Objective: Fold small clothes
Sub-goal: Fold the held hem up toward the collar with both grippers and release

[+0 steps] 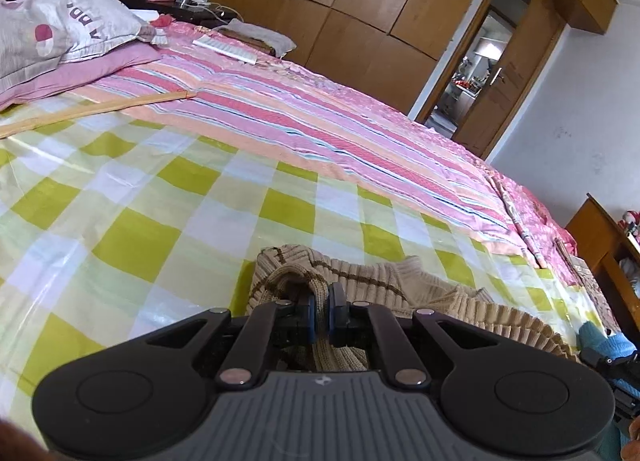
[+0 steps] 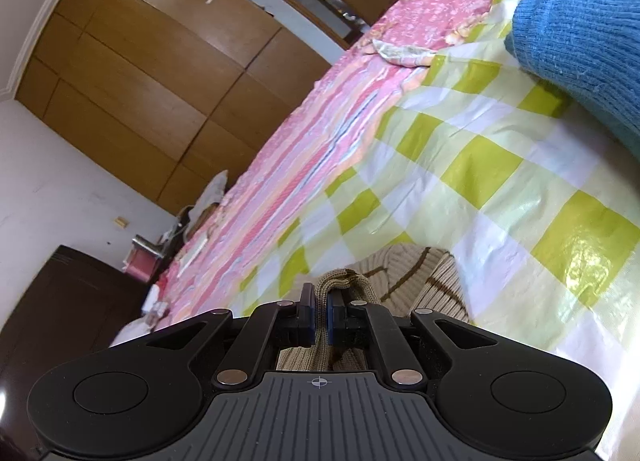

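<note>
Over the bed, both grippers tilt downward, left and right jaws each clamped on sweater folds.

The left wrist camera sits just behind the left tongs and looks low across the bed toward the brown wardrobe. The right wrist camera sits just behind the right tongs, tipped sideways (so the bed climbs to the right). Both are very near the green checked cloth, and both see the beige sweater and wardrobe.
</note>
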`<state>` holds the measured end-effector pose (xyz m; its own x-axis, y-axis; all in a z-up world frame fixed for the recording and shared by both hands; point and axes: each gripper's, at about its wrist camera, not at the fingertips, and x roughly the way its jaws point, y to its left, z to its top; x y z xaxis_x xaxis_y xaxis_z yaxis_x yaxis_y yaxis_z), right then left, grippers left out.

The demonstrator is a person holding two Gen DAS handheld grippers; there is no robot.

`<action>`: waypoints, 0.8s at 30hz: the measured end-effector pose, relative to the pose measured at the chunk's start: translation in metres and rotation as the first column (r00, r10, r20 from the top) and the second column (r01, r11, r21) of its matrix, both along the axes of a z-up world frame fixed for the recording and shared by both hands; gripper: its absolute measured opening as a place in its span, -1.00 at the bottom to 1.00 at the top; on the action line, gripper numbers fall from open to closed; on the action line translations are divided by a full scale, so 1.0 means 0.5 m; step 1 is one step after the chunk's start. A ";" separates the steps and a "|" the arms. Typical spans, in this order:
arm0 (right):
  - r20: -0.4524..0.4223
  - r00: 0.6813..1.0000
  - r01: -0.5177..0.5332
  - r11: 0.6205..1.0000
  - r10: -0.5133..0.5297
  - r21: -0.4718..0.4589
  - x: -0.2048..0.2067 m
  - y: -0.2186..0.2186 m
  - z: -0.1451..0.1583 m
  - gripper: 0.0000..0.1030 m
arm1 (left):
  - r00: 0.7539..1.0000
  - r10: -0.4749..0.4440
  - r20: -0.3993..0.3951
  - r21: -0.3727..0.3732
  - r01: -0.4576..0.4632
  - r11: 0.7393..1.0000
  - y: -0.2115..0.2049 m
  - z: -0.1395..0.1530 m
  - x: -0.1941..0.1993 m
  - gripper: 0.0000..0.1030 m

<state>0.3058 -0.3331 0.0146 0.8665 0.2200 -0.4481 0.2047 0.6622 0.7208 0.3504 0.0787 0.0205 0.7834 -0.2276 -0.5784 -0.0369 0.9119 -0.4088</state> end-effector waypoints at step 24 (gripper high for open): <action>0.003 0.999 -0.045 0.985 0.046 -0.168 0.004 0.027 0.032 -0.34 | 0.997 0.077 0.014 0.118 -0.078 0.990 0.023 0.013 -0.076 -0.02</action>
